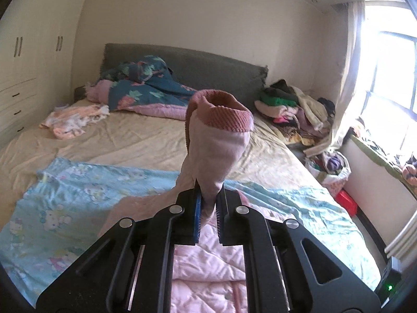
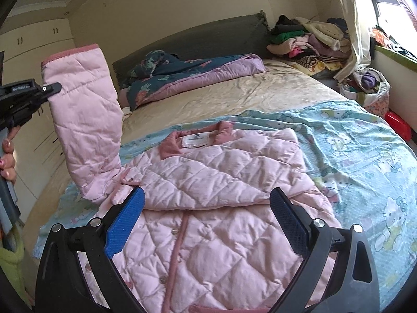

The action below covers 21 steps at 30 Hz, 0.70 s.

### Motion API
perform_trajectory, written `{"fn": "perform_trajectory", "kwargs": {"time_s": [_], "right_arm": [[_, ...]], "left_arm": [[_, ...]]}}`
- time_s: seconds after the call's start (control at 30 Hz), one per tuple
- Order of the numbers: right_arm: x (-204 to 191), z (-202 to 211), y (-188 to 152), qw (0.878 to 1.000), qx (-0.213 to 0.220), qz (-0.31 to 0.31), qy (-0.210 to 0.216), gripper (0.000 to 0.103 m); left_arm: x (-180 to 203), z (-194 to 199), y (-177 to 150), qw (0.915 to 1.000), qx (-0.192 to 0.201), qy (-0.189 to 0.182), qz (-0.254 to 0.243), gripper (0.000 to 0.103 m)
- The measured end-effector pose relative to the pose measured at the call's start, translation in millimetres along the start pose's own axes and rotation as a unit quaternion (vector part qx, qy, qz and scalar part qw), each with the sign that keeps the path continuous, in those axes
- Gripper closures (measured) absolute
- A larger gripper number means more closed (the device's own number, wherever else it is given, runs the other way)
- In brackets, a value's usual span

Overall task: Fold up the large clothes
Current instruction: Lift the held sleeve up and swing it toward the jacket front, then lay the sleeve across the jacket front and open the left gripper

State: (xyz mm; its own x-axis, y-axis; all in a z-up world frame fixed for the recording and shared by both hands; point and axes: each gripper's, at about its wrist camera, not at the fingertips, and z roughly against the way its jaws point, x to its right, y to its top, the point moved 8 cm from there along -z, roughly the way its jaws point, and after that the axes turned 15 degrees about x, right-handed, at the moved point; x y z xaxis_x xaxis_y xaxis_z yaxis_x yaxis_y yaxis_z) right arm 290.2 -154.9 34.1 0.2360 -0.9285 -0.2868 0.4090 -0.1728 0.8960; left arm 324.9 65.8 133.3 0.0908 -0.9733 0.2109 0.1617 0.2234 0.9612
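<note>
L gripper (image 1: 208, 208) was clamped tight on the sleeve (image 1: 216, 140) of the pink quilted jacket (image 2: 208, 195), ribbed cuff (image 1: 226, 120) standing up past my fingertips. From the R cam the sleeve rose steep off the jacket's left side, lifted clear of the bed. My hand (image 2: 9, 161) showed at frame edge behind the L tool. R gripper (image 2: 207, 214) hung w/ jaws wide apart, nothing btwn them, over the jacket's middle, near the button strip. Jacket body lay flat, collar toward the headboard (image 1: 182, 65), on the blue cartoon sheet (image 2: 365, 156) at the bed's near end. Sheet ran bare to the bed's right edge. Beige mattress (image 1: 130, 135) open beyond the collar; quilt (image 1: 146, 91) at the headboard, clothes pile (image 1: 292, 107) at far right corner.
</note>
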Motion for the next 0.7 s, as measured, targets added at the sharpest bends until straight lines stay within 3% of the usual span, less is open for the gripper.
{"fn": "perform_trajectory", "kwargs": {"time_s": [0.37,0.7], "right_arm": [[42,8,1,0.999,0.006,-0.026,-0.031,0.007],[76,9,-6,0.997,0.002,-0.046,-0.062,0.007]], "left_arm": [[51,-18,-50,0.998,-0.046,-0.042,-0.013,0.1],[78,-32,-117,0.9901,-0.102,-0.082,-0.05,0.1]]}}
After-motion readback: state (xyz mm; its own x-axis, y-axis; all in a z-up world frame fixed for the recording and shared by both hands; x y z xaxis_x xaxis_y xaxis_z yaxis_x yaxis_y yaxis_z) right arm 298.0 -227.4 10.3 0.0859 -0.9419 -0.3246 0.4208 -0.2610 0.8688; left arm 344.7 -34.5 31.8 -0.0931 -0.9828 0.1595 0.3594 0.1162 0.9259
